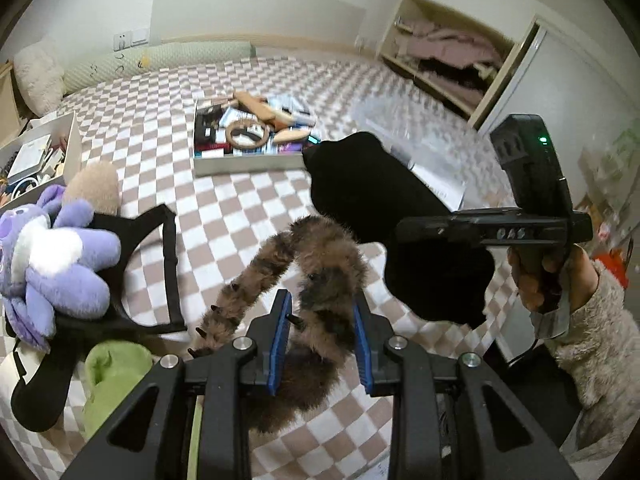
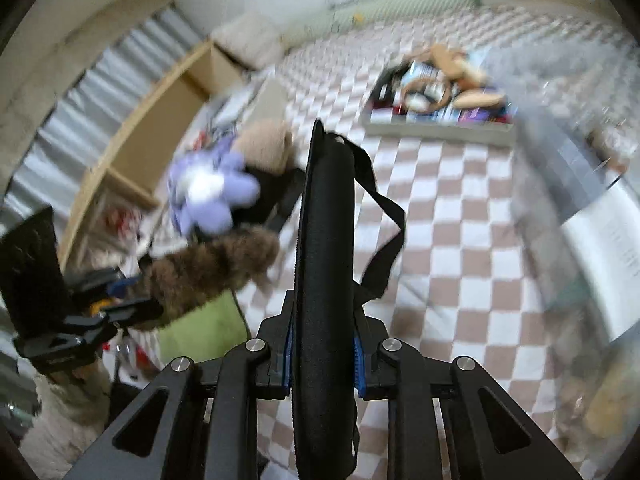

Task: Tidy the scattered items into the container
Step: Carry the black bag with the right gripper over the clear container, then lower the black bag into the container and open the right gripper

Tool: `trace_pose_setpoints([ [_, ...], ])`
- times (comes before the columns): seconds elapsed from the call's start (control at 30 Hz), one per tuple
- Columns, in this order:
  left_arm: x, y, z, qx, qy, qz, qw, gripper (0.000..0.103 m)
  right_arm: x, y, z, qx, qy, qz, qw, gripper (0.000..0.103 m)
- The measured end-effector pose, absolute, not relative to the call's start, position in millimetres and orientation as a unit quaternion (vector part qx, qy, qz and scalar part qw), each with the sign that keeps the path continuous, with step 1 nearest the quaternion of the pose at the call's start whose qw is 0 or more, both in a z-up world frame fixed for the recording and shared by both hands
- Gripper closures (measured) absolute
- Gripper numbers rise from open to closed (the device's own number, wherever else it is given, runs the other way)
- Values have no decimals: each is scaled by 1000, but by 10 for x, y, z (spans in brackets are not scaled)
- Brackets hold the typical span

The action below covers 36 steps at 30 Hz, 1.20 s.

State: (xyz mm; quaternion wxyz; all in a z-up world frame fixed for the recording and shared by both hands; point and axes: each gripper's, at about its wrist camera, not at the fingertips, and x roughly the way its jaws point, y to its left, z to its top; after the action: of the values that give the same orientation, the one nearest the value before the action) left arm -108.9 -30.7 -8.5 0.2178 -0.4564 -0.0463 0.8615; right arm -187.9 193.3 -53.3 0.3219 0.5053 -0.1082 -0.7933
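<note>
Soft, light and floppy by the look of both: best pinched mid-body, where the left gripper (image 1: 322,344) has its jaws closed on the fur band (image 1: 316,276) and the right gripper (image 2: 324,354) clamps the black pad (image 2: 326,248) (strap dangling loose, likely to snag). Held above the checked bed (image 1: 248,208), well short of the tray (image 1: 244,162). Brown, mottled, curved fur with small dark spikes; flat matte-black padded piece, edge-on.

Black left gripper (image 1: 322,334), blue pads, silver screws, right gripper (image 2: 324,354) alike, fuzzy beige sleeve (image 1: 592,320)
</note>
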Motion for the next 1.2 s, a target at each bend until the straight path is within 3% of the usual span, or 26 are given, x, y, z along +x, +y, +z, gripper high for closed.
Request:
trace_pose_setpoints([
  [0.17, -1128, -231, -41, -449, -56, 863, 226, 74, -1946, 2309, 0, 443, -113, -833, 311, 80],
  [0.5, -1193, -100, -105, -459, -42, 856, 235, 74, -2040, 3071, 670, 404, 50, -892, 196, 80],
  [0.8, -1247, -40, -132, -465, -40, 853, 234, 74, -2507, 3579, 7, 498, 110, -850, 130, 80],
  [1.07, -1368, -20, -205, -476, -40, 850, 221, 74, -2779, 3668, -641, 546, 147, -813, 141, 80],
  [1.2, -1421, -6, -261, -484, -39, 847, 217, 74, -2892, 3725, -771, 556, 127, -809, 146, 80],
])
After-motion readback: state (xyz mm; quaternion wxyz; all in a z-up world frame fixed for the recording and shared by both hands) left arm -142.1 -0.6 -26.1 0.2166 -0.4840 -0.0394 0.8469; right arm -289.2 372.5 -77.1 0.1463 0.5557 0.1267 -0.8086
